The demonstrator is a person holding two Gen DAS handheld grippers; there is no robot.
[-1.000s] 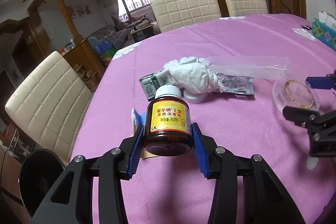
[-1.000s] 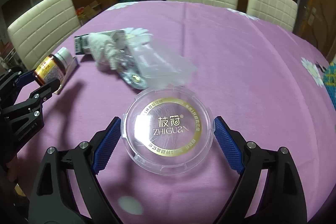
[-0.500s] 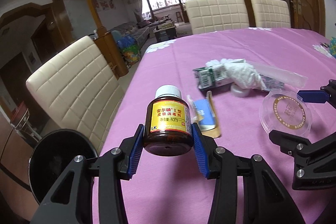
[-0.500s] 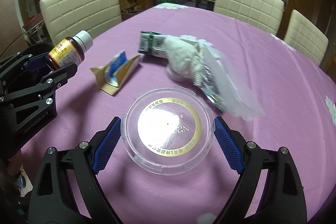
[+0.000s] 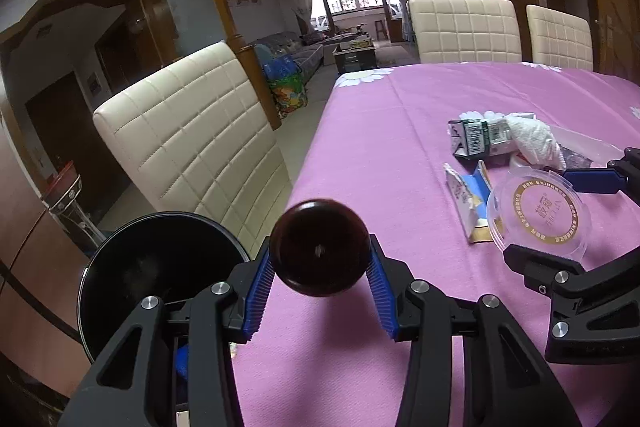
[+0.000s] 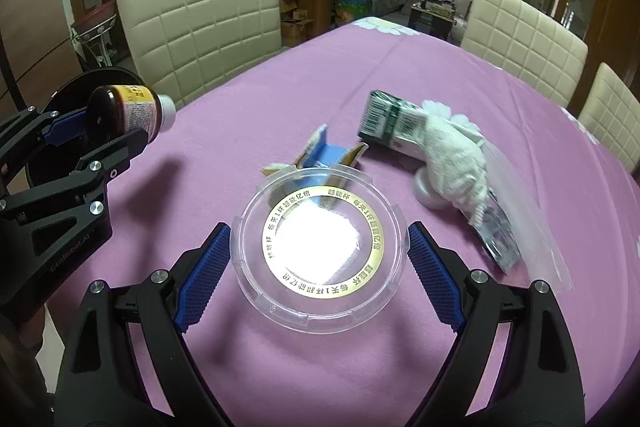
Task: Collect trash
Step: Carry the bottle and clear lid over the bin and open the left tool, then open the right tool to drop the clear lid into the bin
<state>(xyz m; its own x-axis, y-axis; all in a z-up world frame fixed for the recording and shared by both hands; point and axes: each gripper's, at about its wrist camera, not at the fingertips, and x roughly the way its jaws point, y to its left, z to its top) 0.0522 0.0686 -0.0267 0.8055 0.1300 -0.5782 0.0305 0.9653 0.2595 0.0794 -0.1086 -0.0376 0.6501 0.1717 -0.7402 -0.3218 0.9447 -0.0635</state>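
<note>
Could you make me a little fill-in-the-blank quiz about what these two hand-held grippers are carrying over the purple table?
1. The left hand-held gripper is shut on a brown ____.
2. The right hand-held gripper holds a clear round ____ with a gold ring.
3. The tablecloth is ____.
4. The black bin stands at the table's edge beside a cream ____.

Missing words: bottle; lid; purple; chair
</note>
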